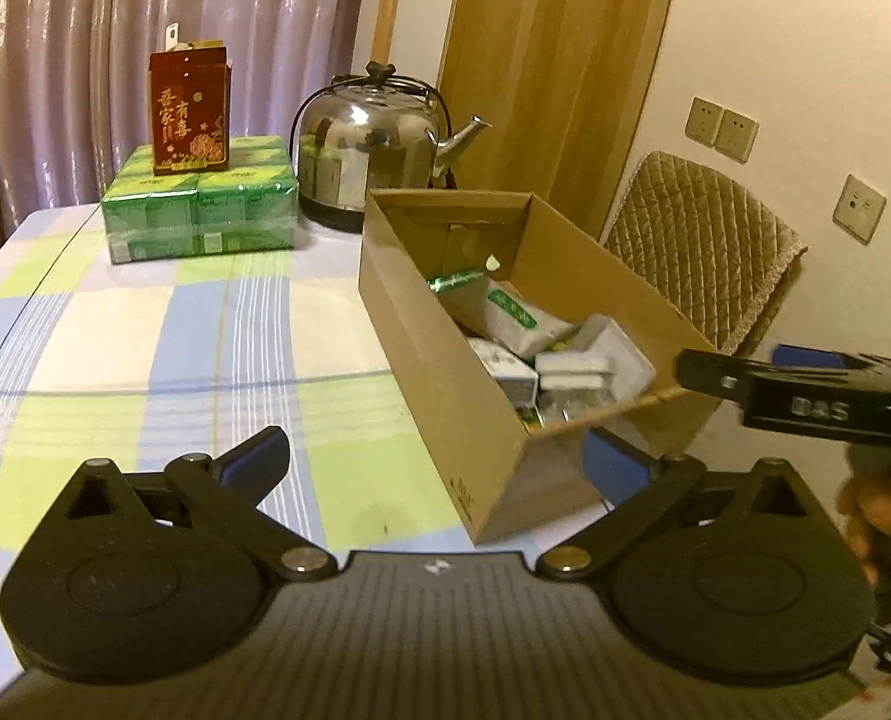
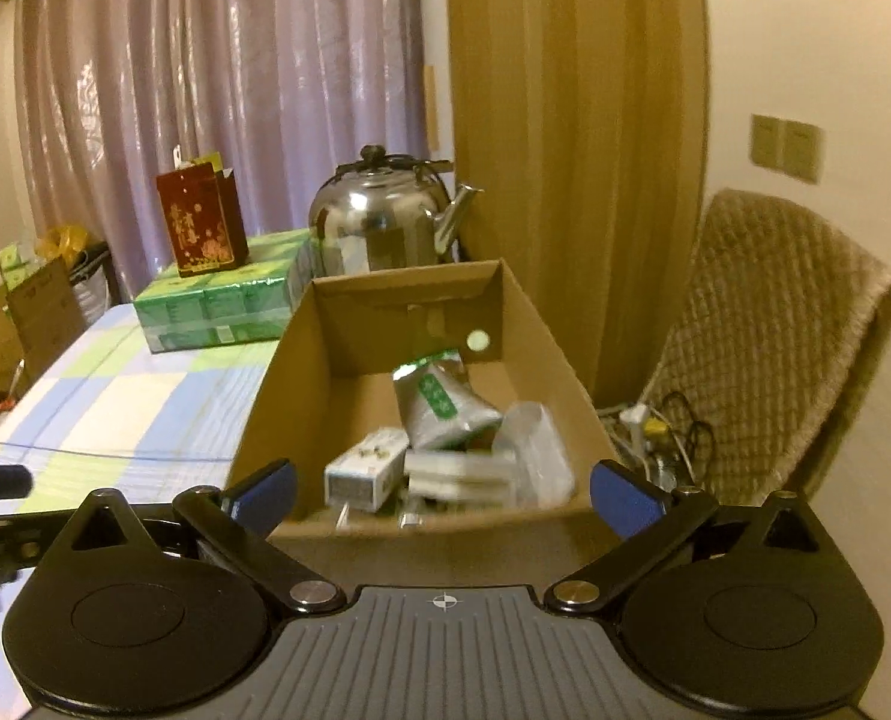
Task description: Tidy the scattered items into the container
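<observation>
Both tongs are spread wide and hold nothing: the left gripper (image 1: 436,468) hangs over the checked tablecloth (image 1: 145,348), the right gripper (image 2: 442,495) before the one cardboard box (image 2: 277,396). Roughly five white-and-green packets (image 2: 445,408) lie inside it. Behind stand one steel kettle (image 2: 385,222) and one red carton (image 2: 202,222).

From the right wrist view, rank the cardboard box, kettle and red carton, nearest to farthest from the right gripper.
1. Cardboard box, directly ahead of the right gripper, packets inside.
2. Kettle, behind the box's far wall.
3. Red carton, far left, atop the green pack.
</observation>
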`<act>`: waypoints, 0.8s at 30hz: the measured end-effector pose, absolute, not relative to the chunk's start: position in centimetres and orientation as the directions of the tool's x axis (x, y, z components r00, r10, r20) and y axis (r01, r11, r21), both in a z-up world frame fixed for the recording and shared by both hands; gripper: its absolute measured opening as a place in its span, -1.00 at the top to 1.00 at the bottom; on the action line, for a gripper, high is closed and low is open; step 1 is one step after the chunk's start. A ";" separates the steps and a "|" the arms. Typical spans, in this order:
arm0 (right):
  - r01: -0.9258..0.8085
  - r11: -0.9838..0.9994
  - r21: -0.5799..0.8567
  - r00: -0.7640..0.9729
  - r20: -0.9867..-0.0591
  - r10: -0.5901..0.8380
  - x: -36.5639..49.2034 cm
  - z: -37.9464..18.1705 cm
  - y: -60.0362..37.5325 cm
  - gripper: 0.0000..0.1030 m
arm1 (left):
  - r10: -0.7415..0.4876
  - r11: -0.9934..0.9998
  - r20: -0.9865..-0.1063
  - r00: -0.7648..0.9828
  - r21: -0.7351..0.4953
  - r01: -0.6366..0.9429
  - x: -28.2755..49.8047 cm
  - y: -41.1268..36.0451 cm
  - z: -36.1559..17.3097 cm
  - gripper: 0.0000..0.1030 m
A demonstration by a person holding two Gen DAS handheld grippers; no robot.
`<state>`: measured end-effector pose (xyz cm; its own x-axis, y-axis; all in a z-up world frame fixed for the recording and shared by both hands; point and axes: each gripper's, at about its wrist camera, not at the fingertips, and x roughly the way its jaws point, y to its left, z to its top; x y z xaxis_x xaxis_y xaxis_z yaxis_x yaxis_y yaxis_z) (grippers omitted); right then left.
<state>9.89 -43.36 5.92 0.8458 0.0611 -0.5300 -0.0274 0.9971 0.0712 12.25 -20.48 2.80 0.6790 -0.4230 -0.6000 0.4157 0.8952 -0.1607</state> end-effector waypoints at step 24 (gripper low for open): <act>-0.037 0.999 0.026 0.802 -0.596 0.045 -3.8 10.1 -42.0 -0.97 | -0.353 0.932 -0.685 0.637 -0.199 0.302 0.5 -19.8 5.6 -0.98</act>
